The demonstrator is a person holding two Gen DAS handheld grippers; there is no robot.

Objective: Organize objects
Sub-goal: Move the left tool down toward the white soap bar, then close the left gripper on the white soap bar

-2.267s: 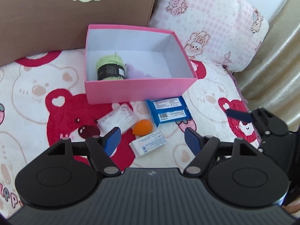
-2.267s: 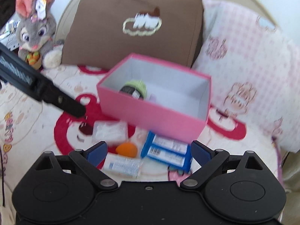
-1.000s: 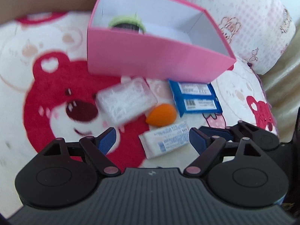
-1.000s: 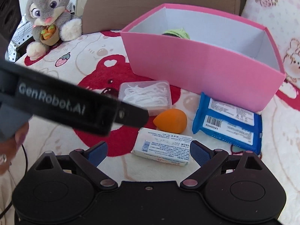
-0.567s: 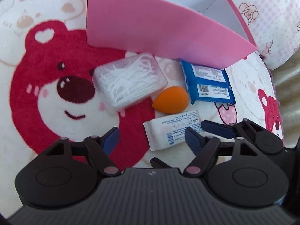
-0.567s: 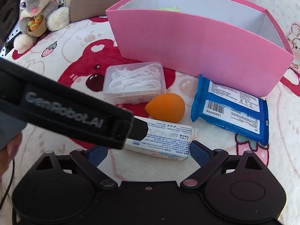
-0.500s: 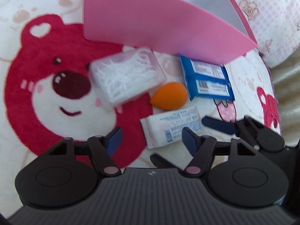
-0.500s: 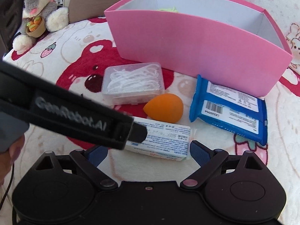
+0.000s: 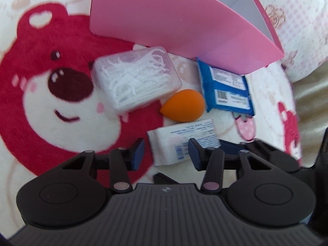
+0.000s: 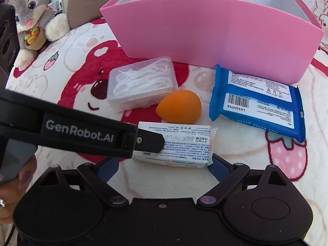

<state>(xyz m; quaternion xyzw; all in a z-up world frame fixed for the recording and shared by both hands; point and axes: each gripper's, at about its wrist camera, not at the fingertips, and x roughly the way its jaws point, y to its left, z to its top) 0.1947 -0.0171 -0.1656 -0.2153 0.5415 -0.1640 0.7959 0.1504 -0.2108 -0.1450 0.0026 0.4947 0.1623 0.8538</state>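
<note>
A cream blanket (image 10: 225,182) printed with red bears covers the bed. On it stands an open pink box (image 10: 205,34), its white inside showing; behind its left end sits a grey plush rabbit (image 10: 32,14). In front of the box lie four loose things. A blue pack of wet wipes (image 10: 256,106) lies to the right, its far end touching the box wall. A clear case of floss picks (image 10: 141,86) lies to the left, just in front of the box. An orange teardrop makeup sponge (image 10: 178,106) sits between them, close to the case. Nearest the cameras lies a white tissue packet (image 10: 184,145).

The left gripper (image 9: 166,152) has just been closing, and its blue pads now sit on either side of the packet's left end; whether they already press it cannot be told. The right gripper (image 10: 164,168) is spread wide, one pad beside each end of the same packet, its right pad at the packet's corner.
</note>
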